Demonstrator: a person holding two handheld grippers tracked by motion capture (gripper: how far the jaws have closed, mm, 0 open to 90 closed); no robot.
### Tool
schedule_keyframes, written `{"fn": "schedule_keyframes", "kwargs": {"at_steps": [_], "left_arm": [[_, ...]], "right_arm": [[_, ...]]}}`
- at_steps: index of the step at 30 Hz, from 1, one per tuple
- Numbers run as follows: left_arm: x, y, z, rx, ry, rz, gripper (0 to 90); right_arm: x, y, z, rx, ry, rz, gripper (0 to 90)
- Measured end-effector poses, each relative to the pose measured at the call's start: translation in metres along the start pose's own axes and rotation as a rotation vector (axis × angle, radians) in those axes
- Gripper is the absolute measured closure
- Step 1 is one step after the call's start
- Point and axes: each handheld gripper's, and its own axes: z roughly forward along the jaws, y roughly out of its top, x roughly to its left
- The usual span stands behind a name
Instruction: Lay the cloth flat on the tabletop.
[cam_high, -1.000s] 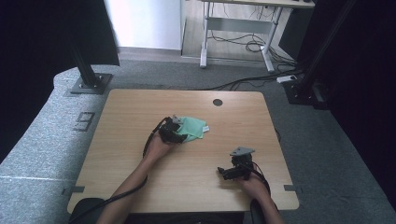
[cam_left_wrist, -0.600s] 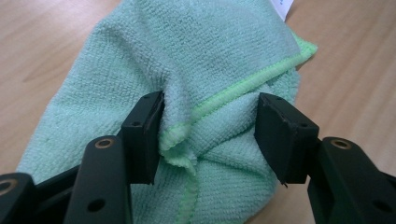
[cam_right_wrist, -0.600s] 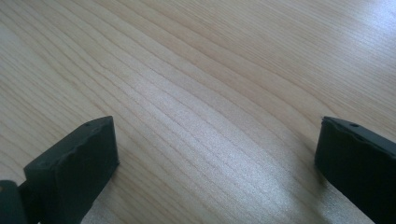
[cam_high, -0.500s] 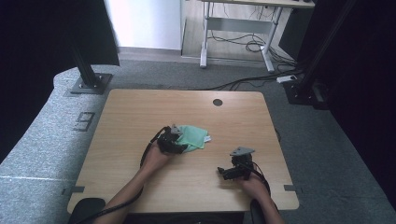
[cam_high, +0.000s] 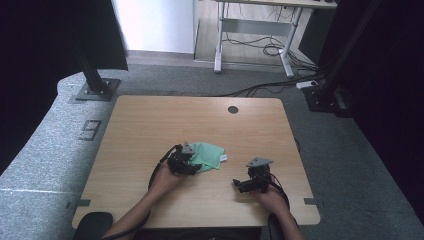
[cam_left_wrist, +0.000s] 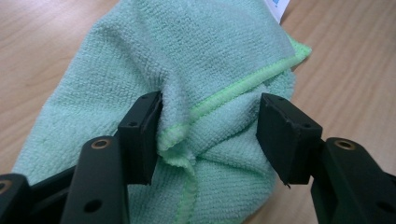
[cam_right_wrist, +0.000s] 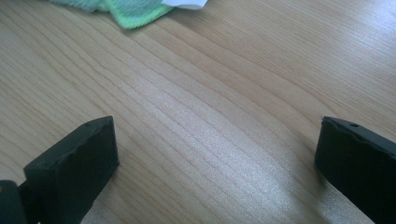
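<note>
Green cloth (cam_left_wrist: 196, 70) between half-open left gripper (cam_left_wrist: 208, 128), forearm angled inward

Two hand-held black two-jaw grippers. Left gripper (cam_high: 192, 165): black body, grey three-cornered plate on top, black cable looping back beside the forearm. Close up in the left gripper view (cam_left_wrist: 210, 140): matte black jaw arms, each bearing a brass-coloured screw insert and a plain round hole; blocky black pads (cam_left_wrist: 140, 135) with small screw recesses, edges worn, one corner chipped. Right gripper (cam_high: 239, 185): same black build, grey three-cornered plate, black cable curling behind the hand. Pads (cam_right_wrist: 77, 163) in the right gripper view likewise black, rectangular, rough-edged. Forearms bare, no sleeves visible.
</note>
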Motion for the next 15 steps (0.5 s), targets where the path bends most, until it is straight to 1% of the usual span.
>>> {"fn": "schedule_keyframes", "kwargs": {"at_steps": [8,11,14,15], "left_arm": [[-0.013,-0.01,-0.007,-0.013,-0.015,0.0,40.4],[-0.013,-0.011,-0.008,-0.017,-0.021,-0.005,40.4],[-0.011,-0.01,-0.008,-0.025,-0.041,-0.017,39.0],[-0.011,-0.009,-0.009,-0.029,-0.048,-0.014,37.6]], "right_arm": [[0.0,0.0,0.0,0.0,0.0,0.0,0.0],[0.0,0.0,0.0,0.0,0.0,0.0,0.0],[0.0,0.0,0.0,0.0,0.0,0.0,0.0],[0.0,0.0,0.0,0.0,0.0,0.0,0.0]]}}
